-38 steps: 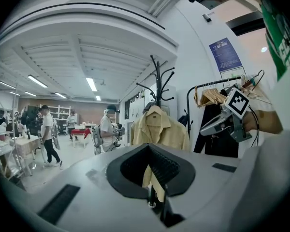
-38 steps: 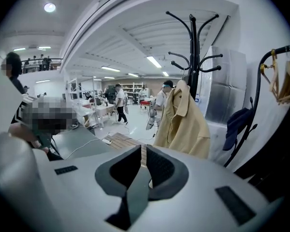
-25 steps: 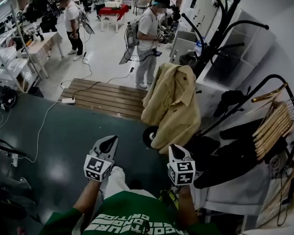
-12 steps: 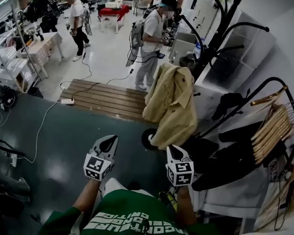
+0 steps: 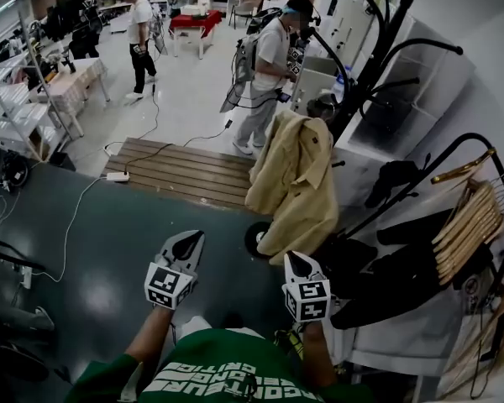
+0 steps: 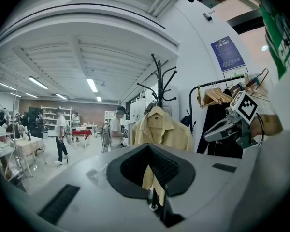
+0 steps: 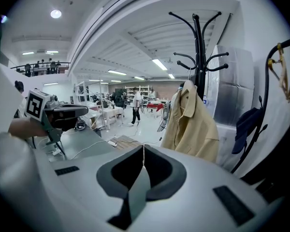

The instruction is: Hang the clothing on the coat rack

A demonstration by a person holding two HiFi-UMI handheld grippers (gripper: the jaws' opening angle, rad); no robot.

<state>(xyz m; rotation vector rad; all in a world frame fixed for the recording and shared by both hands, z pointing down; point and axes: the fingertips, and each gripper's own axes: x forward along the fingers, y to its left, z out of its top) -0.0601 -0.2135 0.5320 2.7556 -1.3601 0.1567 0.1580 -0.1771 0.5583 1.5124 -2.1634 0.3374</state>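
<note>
Tan jacket (image 5: 298, 183) is hanging on coat rack (image 7: 199, 57). I'm holding left tongs (image 5: 185, 242) and right tongs (image 5: 296, 264) closed, empty. Hanging looks finished; I'm expecting only to back away.

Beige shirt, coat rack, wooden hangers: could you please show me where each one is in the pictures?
beige shirt (image 5: 298, 183), head view, on the middle of its body.
coat rack (image 7: 198, 57), right gripper view, on its upright black pole.
wooden hangers (image 5: 466, 217), head view, on the middle of the bundle.
</note>
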